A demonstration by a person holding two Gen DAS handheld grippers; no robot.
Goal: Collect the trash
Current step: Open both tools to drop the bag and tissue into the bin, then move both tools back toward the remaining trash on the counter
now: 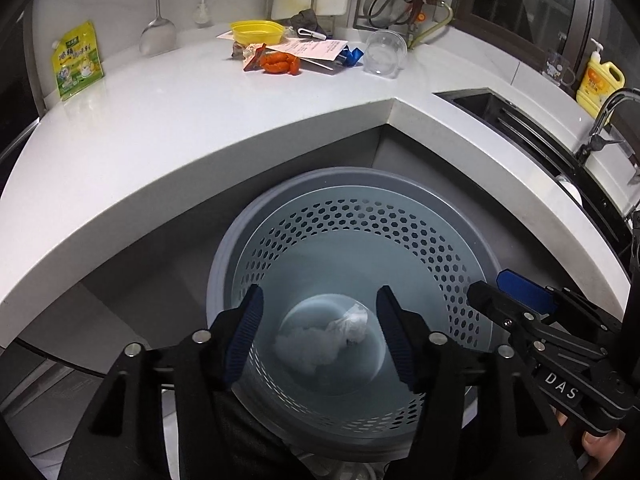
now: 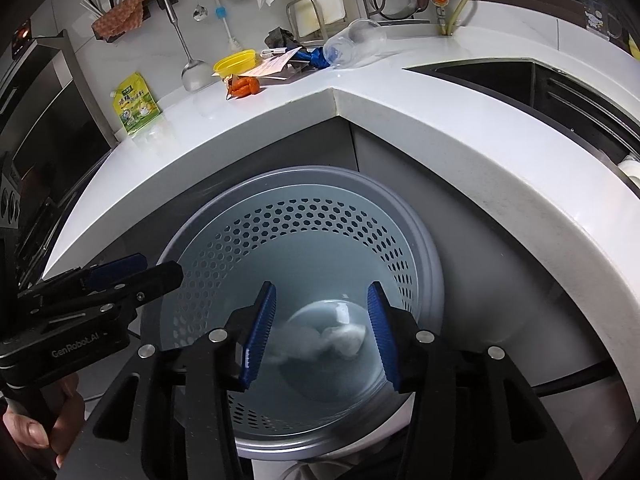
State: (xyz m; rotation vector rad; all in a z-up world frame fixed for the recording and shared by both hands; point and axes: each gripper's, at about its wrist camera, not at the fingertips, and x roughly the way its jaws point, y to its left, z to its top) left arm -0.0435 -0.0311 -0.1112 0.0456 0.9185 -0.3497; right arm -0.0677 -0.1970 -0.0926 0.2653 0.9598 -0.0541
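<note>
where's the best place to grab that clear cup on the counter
Grip the clear cup across its thin side wall near the open rim, coming in from the counter's front edge. It lies tipped on its side, so the wall is exposed there, while papers and a blue wrapper crowd its other side.

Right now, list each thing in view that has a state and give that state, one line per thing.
left gripper: open, nothing between its fingers, above the bin
right gripper: open, nothing held, above the bin
trash bin: no lid on, white crumpled trash on its bottom
white crumpled trash: lying inside the bin
clear plastic cup: tipped on its side on the counter
orange wrapper: on the counter, not collected
yellow bowl: upright
</note>
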